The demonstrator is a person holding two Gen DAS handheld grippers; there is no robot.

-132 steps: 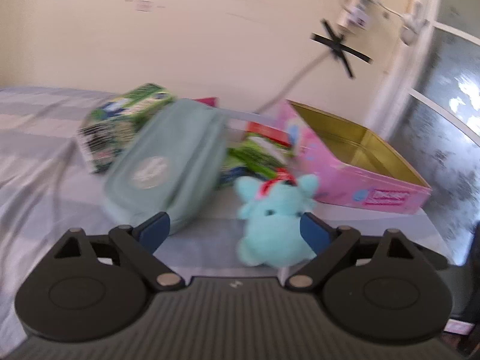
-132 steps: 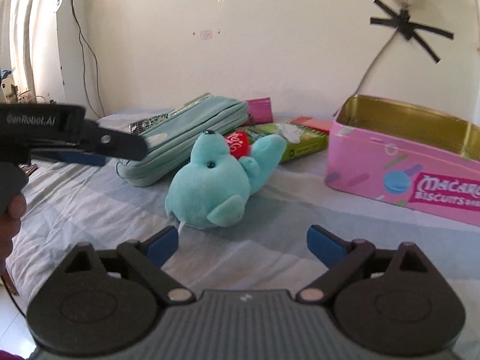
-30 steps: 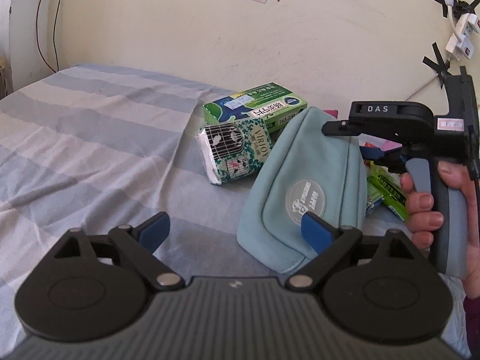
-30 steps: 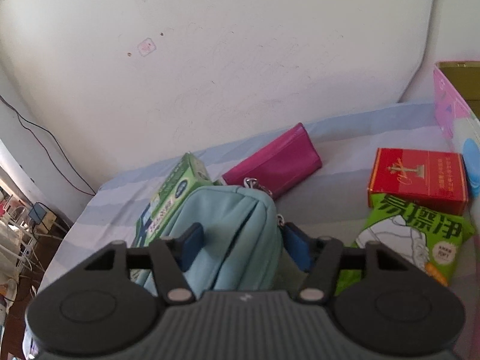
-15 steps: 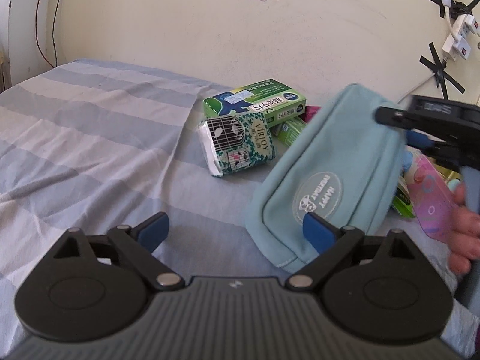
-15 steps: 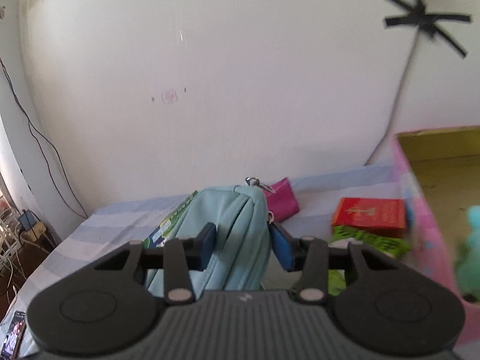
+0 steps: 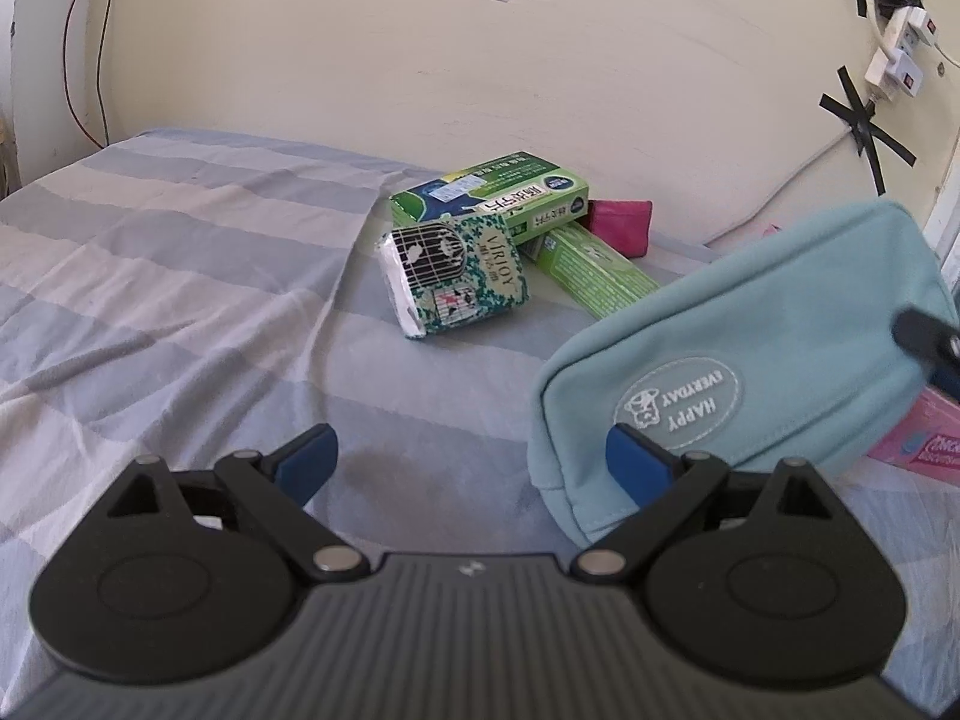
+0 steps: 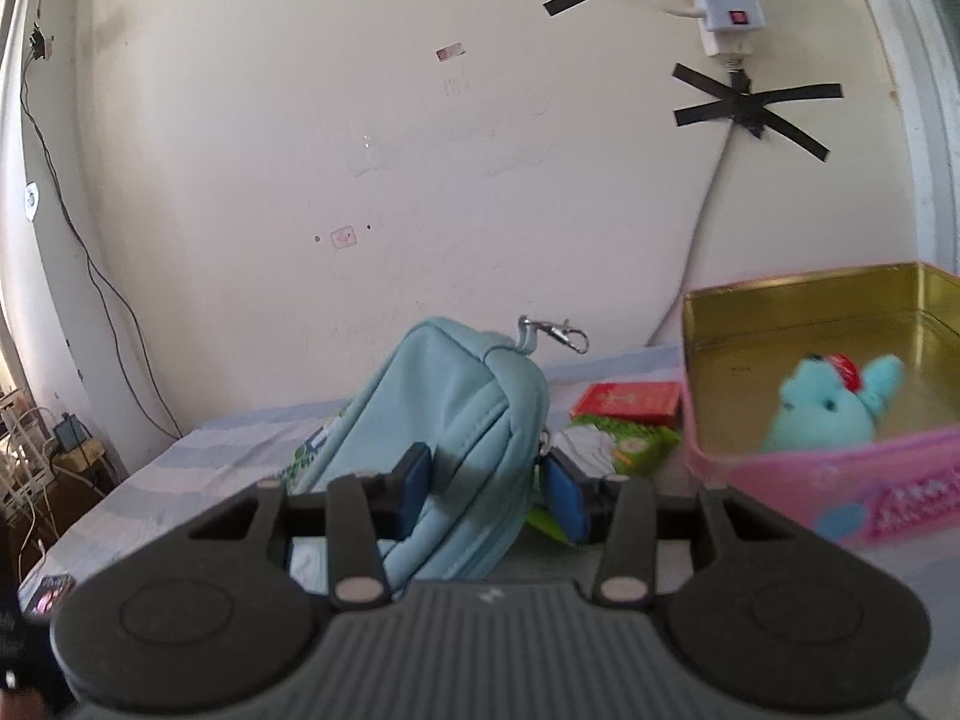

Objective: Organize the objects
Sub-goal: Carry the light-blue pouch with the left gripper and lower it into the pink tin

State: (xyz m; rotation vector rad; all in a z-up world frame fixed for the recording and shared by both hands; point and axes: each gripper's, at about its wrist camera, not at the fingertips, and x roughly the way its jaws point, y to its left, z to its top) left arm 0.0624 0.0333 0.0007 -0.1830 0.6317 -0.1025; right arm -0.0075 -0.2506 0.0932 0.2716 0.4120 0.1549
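Observation:
My right gripper (image 8: 486, 489) is shut on a light teal zip pouch (image 8: 456, 420), whose fabric is squeezed between the blue pads as it hangs above the bed. In the left wrist view the same pouch (image 7: 744, 372) floats at the right, its round "HAPPY EVERYDAY" badge upside down, with a tip of the right gripper at the frame edge. A pink biscuit tin (image 8: 840, 480) with a gold inside stands to the right of the pouch, and a teal plush toy (image 8: 822, 408) lies in it. My left gripper (image 7: 471, 465) is open over the striped sheet, holding nothing.
On the striped bed sheet (image 7: 180, 276) near the wall lie a patterned tissue pack (image 7: 453, 279), a green box (image 7: 489, 198), a green tube box (image 7: 594, 276) and a magenta wallet (image 7: 621, 222). A red box (image 8: 627, 399) and a green packet (image 8: 630, 447) lie beside the tin. Cables and a power strip (image 8: 723, 12) hang on the wall.
The right gripper closed on the pouch, lifted it off the bed and carried it right toward the tin, uncovering the green tube box. The left gripper stayed put.

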